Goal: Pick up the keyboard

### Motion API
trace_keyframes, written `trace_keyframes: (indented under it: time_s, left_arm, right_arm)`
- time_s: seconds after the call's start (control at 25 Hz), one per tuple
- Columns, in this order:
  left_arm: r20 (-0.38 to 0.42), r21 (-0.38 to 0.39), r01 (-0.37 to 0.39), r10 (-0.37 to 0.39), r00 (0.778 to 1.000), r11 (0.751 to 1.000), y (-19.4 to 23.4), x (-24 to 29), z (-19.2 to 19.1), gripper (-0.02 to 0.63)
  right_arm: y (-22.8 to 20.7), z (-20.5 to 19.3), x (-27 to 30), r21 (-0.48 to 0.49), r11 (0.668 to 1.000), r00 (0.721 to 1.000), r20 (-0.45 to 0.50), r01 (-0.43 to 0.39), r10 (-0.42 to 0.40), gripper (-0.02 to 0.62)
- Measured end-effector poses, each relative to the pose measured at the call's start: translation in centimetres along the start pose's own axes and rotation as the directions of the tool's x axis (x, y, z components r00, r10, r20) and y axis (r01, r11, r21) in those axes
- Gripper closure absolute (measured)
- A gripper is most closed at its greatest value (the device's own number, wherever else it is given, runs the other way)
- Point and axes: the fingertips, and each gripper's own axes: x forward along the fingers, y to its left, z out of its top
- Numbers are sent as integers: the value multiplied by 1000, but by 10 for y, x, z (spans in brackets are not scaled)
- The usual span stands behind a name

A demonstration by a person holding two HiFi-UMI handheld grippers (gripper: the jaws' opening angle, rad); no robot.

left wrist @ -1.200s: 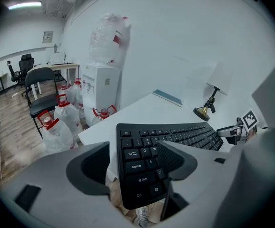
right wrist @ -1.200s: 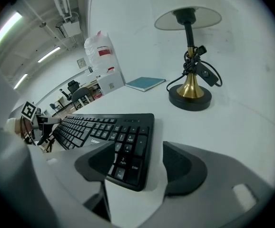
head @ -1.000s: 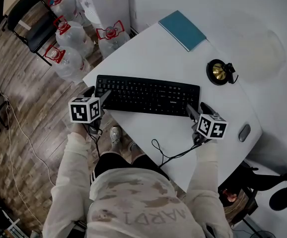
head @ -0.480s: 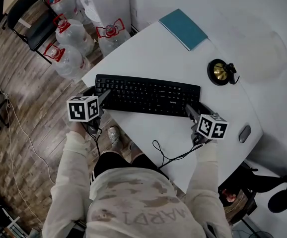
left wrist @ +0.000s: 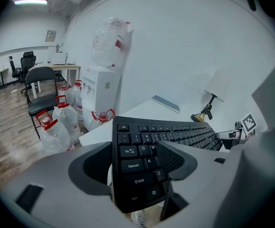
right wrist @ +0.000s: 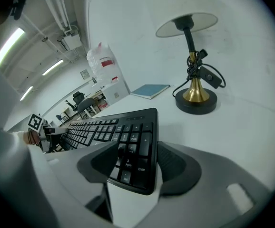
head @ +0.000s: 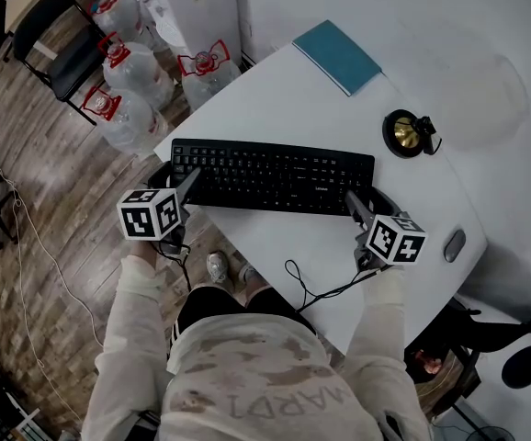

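Black keyboard (head: pixel 275 177) corner beneath left tongs (head: pixel 176 178)

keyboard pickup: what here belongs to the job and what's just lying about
Job: keyboard, left claw, right claw, whose jaws have just been closing on the keyboard's end.
Lying about: lamp, teal book, mouse, water jugs.

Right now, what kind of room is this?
Probably an office: a keyboard on a white table, a water cooler with spare water jugs beside it, and office chairs further back.
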Motion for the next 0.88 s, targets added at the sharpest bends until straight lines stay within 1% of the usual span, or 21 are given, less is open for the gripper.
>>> trace_keyframes:
  time_s: [0.16,0.32,0.44,0.68,0.88]
  left_arm:
    - [72,12,12,-13,997,1000,1,-17,16,301]
    - [119,32,16,-20,993,999,3,-35,30,301]
    - [158,57,22,-31,987,998,1,-49,43,301]
    - [231,112,33,-59,971,993,-1,-80,70,301]
    - [283,150,44,-85,955,988,-5,-101,89,301]
  right_arm:
    - [16,17,-13,-15,1000,997,76,10,-8,325]
    - [32,28,-27,-39,999,990,138,14,-9,330]
    - [42,35,-38,-55,998,984,178,36,-25,330]
    - [66,48,-63,-62,996,964,265,56,-38,330]
    - [82,59,-84,-66,995,941,336,70,-44,331]
